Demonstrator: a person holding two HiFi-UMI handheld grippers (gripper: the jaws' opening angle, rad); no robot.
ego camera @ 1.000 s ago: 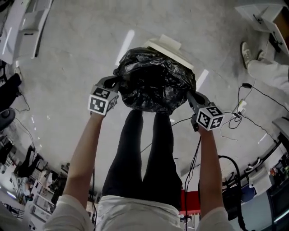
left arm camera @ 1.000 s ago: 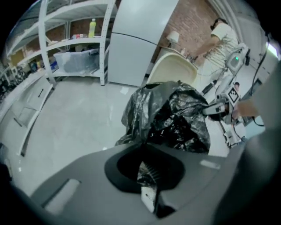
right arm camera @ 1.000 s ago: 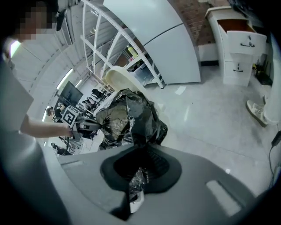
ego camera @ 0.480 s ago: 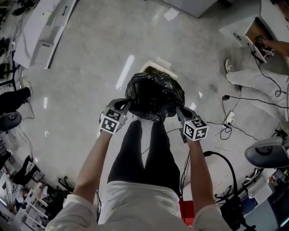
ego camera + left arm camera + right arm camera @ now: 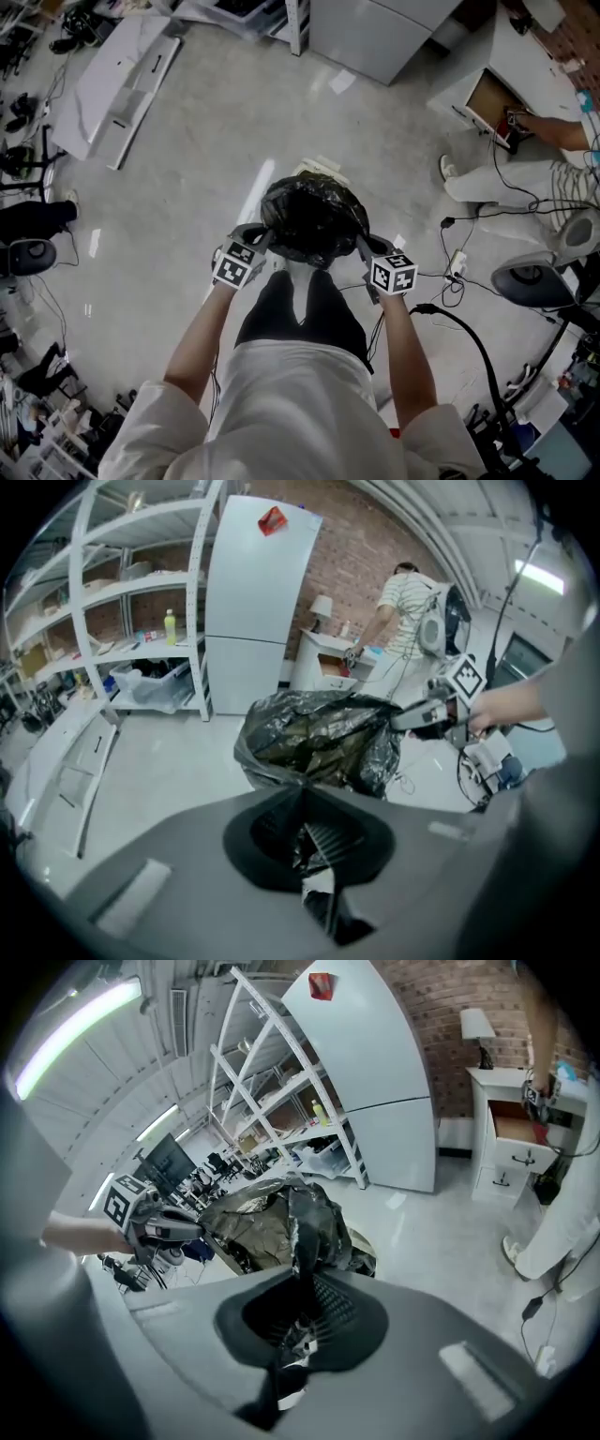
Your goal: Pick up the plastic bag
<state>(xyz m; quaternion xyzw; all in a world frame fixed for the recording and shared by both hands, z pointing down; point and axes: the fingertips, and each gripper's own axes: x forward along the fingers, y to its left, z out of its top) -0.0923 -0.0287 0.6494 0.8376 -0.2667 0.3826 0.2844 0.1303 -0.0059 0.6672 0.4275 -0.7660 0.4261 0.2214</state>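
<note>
While it hangs between the two claws, the black plastic bag [image 5: 314, 220] looks full and round. It is up above the grey floor [image 5: 178, 197], just in front of the holder's legs [image 5: 300, 314].

The left claw [image 5: 261, 232] is pressed together on a fold at the bag's left edge. In the left gripper view, crinkly black plastic runs right in between its jaws. The right claw [image 5: 364, 246] pinches the bag's right edge the same way, with a strip of black plastic caught in its jaws. Each claw points in toward the bag, so the two face each other across it.

Both arms [image 5: 202, 342] reach forward and down, nearly straight, a little apart. The forearms are bare, with white sleeves [image 5: 150, 431] at the shoulders. A marker cube [image 5: 235, 266] on each claw faces up.

Just past the bag, on the far side, the edge of a white thing [image 5: 323, 170] peeks out on the floor. Farther off stand a tall white fridge [image 5: 253, 592] and white shelves [image 5: 112, 611]. At the far right, another person [image 5: 511, 178] leans by a white cabinet [image 5: 473, 98], and black cables [image 5: 469, 272] lie on the floor near them.
</note>
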